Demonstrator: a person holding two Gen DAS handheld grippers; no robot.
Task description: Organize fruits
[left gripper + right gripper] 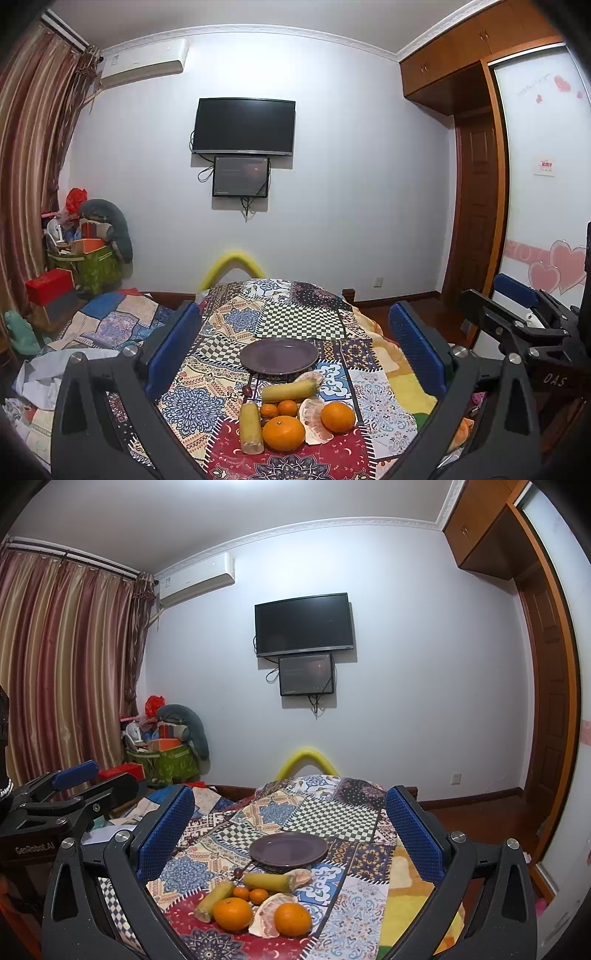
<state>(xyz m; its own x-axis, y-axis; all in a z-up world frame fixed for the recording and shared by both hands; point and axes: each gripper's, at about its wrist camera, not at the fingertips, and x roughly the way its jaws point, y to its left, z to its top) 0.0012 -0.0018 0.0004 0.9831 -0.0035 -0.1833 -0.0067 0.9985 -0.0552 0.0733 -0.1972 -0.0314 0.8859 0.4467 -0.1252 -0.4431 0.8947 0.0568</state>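
Black left claw [72, 779] marked "GenRobot.AI", gaping

Ahead of both sets of jaws, the purple plate [279, 355] lies bare, with open patchwork cloth [295, 317] beyond it and to either side. Nearer the jaws, the fruit cluster is tight: two large oranges [232, 914] flank a peeled segment [271, 915], two small tangerines [258, 896] just behind, bananas [271, 881] touching or nearly so.
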